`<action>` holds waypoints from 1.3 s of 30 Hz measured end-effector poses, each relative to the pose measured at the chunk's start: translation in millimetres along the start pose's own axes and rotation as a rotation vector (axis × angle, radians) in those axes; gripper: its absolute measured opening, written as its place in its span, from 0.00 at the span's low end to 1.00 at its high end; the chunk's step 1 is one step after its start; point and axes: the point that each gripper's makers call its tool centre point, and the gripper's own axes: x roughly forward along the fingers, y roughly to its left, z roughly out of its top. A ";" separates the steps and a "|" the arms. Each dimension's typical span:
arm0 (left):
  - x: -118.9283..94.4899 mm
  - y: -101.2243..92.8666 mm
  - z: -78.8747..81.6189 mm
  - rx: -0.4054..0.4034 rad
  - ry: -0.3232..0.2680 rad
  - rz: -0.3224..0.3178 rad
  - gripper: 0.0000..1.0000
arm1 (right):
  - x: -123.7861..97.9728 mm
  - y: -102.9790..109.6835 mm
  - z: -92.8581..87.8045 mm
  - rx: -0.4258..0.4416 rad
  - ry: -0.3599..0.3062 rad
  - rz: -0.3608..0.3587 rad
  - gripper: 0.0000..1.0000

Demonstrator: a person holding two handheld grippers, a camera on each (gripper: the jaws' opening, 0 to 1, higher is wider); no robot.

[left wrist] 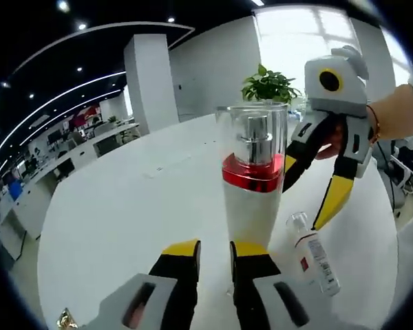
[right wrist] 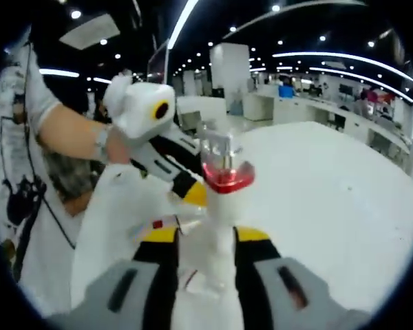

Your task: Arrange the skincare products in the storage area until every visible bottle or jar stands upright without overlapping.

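Observation:
A white bottle [left wrist: 253, 206] with a red collar and a clear cap stands upright on the white table [left wrist: 124, 213]. My left gripper [left wrist: 215, 249] sits just in front of its base, jaws a narrow gap apart with nothing between them. My right gripper [left wrist: 303, 206] hangs open at the bottle's right side, its upper jaw close to the bottle's shoulder. In the right gripper view the bottle [right wrist: 224, 206] rises between the jaws of my right gripper [right wrist: 206, 237]; contact cannot be told. The left gripper [right wrist: 191, 185] reaches in from the left. A small clear bottle [left wrist: 314, 258] with a red label lies on its side.
A potted plant [left wrist: 268, 86] stands at the table's far edge behind the bottle. The person's arm [left wrist: 399, 113] comes in from the right, and the torso and arm [right wrist: 69, 134] are at the left. Bare tabletop stretches to the left. Office desks lie beyond.

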 end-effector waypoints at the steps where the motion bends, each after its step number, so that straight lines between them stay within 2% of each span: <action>1: -4.8 0.5 -4.0 0.002 0.010 0.007 0.18 | -0.6 -3.3 2.0 0.017 -0.018 -0.018 0.35; 3: -13.9 1.1 -6.3 -0.015 -0.006 0.018 0.18 | -0.6 -8.0 5.9 0.058 -0.050 -0.049 0.39; 5: -24.8 2.2 -6.3 -0.042 -0.031 0.033 0.18 | -0.3 -8.2 6.6 0.065 -0.054 -0.059 0.39; 11: -71.6 6.6 -11.3 -0.072 -0.087 0.103 0.19 | -5.8 -1.7 8.8 0.099 -0.086 -0.112 0.41; 16: -107.0 8.0 -20.7 -0.093 -0.114 0.184 0.19 | -13.2 13.1 12.8 0.106 -0.112 -0.154 0.40; 18: -120.1 8.4 -29.5 -0.110 -0.110 0.227 0.19 | -15.1 23.7 17.3 0.110 -0.134 -0.156 0.39; 20: -133.5 8.2 -41.6 -0.144 -0.102 0.268 0.19 | -13.5 37.1 20.7 0.077 -0.131 -0.152 0.38; 24: -157.9 11.1 -66.0 -0.247 -0.101 0.367 0.19 | -0.4 66.0 21.8 -0.025 -0.075 -0.090 0.36; 25: -166.2 13.4 -75.9 -0.289 -0.098 0.412 0.19 | 6.4 75.0 25.6 -0.052 -0.075 -0.063 0.36; 28: -179.7 12.4 -96.6 -0.325 -0.077 0.467 0.19 | 24.3 88.1 34.0 -0.077 -0.068 -0.033 0.36; 29: -182.5 11.7 -101.8 -0.337 -0.069 0.478 0.19 | 29.5 91.3 36.8 -0.081 -0.067 -0.028 0.36; 33: -193.9 4.5 -117.2 -0.368 -0.059 0.495 0.19 | 54.5 106.5 44.4 -0.194 -0.005 -0.019 0.34; 39: -210.9 -2.4 -133.6 -0.392 -0.075 0.523 0.19 | 92.2 108.6 34.1 -0.280 0.127 -0.025 0.33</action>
